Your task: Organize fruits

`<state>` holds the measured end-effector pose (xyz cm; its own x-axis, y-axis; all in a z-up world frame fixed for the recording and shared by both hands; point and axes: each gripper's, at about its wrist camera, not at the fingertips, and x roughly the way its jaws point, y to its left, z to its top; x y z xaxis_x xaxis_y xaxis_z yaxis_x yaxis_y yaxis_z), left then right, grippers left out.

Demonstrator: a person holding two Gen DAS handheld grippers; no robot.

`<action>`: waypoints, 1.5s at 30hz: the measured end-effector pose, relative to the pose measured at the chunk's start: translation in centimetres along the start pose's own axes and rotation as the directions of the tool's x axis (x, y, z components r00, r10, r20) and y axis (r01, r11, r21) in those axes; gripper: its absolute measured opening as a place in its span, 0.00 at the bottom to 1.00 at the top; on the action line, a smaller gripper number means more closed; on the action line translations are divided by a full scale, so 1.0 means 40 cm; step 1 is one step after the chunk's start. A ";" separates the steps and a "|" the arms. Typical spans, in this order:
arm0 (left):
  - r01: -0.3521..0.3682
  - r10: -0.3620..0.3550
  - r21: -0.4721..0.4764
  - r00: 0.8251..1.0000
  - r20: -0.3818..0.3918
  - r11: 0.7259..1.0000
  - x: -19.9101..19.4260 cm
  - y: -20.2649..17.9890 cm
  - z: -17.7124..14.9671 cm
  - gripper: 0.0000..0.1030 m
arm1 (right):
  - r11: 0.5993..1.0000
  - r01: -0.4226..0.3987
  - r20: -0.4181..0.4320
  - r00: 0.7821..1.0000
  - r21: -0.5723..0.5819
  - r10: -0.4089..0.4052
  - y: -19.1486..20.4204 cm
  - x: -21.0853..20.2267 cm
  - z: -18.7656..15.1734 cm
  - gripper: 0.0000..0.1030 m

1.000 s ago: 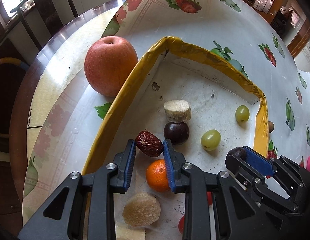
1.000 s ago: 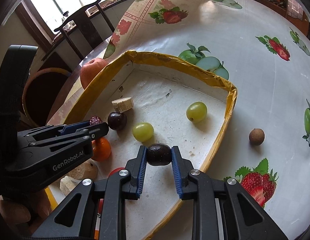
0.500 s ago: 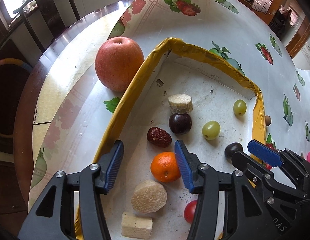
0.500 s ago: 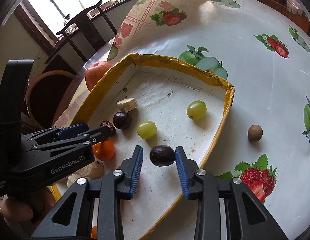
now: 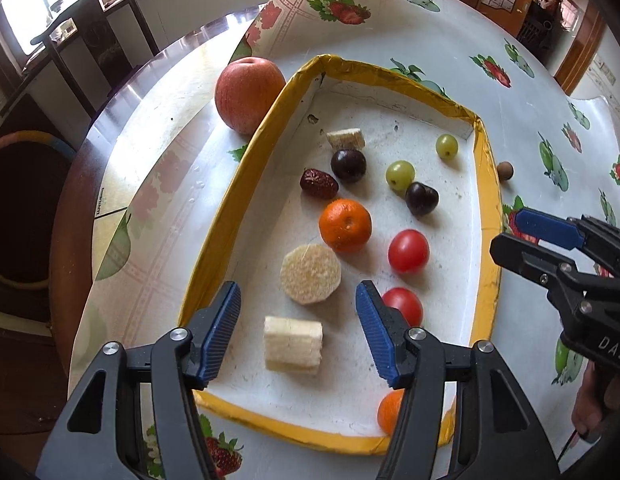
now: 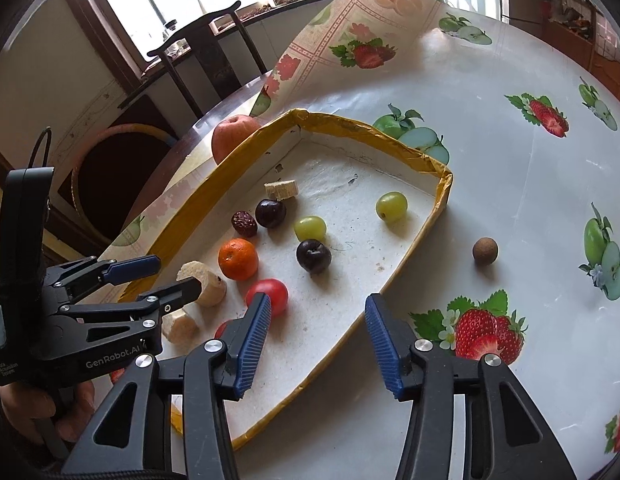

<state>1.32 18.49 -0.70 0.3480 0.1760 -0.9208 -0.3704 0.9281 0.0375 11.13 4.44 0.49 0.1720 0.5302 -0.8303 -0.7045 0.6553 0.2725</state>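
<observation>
A yellow-rimmed white tray (image 5: 246, 168) (image 6: 441, 196) holds several fruits: a red date (image 5: 318, 184), dark plums (image 5: 421, 199) (image 6: 313, 255), green grapes (image 5: 399, 175) (image 6: 391, 207), a mandarin (image 5: 344, 224) (image 6: 238, 259), cherry tomatoes (image 5: 408, 250) (image 6: 270, 294) and banana pieces (image 5: 293, 344). A red apple (image 5: 248, 94) (image 6: 234, 136) sits outside the tray's left rim. A brown longan (image 5: 504, 169) (image 6: 485, 251) lies on the cloth right of the tray. My left gripper (image 5: 298, 328) is open and empty over the tray's near end. My right gripper (image 6: 315, 338) is open and empty over the tray's right rim.
The round table carries a fruit-print cloth (image 6: 529, 184) whose far edge is folded up. A dark wooden chair (image 5: 90, 40) and a round basket (image 6: 110, 168) stand beyond the table's left edge.
Both grippers opened and drew back. The left let go of the red date, the right let go of the dark plum; both fruits now lie in the tray.
</observation>
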 end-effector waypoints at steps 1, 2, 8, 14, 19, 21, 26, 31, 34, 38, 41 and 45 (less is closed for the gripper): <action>0.000 0.000 0.008 1.000 0.005 1.000 -0.010 -0.001 -0.011 0.60 | 1.000 -0.003 0.005 1.000 -0.023 0.003 0.005 -0.007 -0.007 0.50; 0.000 0.000 0.017 1.000 0.013 1.000 -0.021 -0.002 -0.022 0.60 | 0.999 -0.005 0.008 1.000 -0.048 0.006 0.011 -0.014 -0.016 0.53; 0.004 -0.007 0.061 0.999 0.054 0.998 -0.083 -0.005 -0.080 0.67 | 0.987 -0.043 -0.018 0.999 -0.154 0.041 0.041 -0.028 -0.061 0.58; 0.004 -0.019 0.132 0.994 0.112 0.991 -0.135 -0.018 -0.144 0.75 | 0.963 -0.102 -0.060 0.994 -0.251 0.089 0.069 -0.035 -0.107 0.58; 0.024 -0.040 0.134 0.992 0.117 0.991 -0.152 -0.012 -0.184 0.76 | 0.923 -0.095 -0.040 0.995 -0.372 0.086 0.096 -0.058 -0.137 0.58; 0.029 -0.044 0.125 0.992 0.118 0.992 -0.156 -0.008 -0.193 0.76 | 0.908 -0.088 -0.034 0.996 -0.409 0.081 0.105 -0.065 -0.144 0.58; 0.035 -0.047 0.107 0.993 0.110 0.994 -0.159 -0.005 -0.210 0.76 | 0.866 -0.081 -0.001 0.996 -0.493 0.092 0.138 -0.095 -0.156 0.58; 0.034 -0.046 0.113 0.994 0.104 0.993 -0.159 -0.010 -0.225 0.76 | 0.847 -0.083 0.005 0.995 -0.525 0.100 0.160 -0.109 -0.160 0.63; 0.034 -0.046 0.115 0.994 0.102 0.993 -0.159 -0.012 -0.233 0.76 | 0.841 -0.086 0.005 0.995 -0.534 0.104 0.167 -0.115 -0.163 0.63; 0.034 -0.045 0.120 0.995 0.094 0.992 -0.157 -0.015 -0.242 0.76 | 0.838 -0.094 -0.003 0.994 -0.538 0.109 0.175 -0.117 -0.171 0.63; 0.031 -0.043 0.120 0.995 0.094 0.992 -0.158 -0.015 -0.245 0.76 | 0.836 -0.097 -0.009 0.994 -0.540 0.110 0.181 -0.115 -0.178 0.63; 0.031 -0.042 0.119 0.995 0.094 0.992 -0.158 -0.013 -0.244 0.76 | 0.835 -0.108 -0.021 0.993 -0.539 0.115 0.186 -0.110 -0.187 0.63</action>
<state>-9.11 13.69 1.30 0.4424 0.1670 -0.8811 -0.2543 0.9656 0.0553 -0.04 2.96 2.54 0.0751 0.5905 -0.8036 -0.9782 0.2000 0.0555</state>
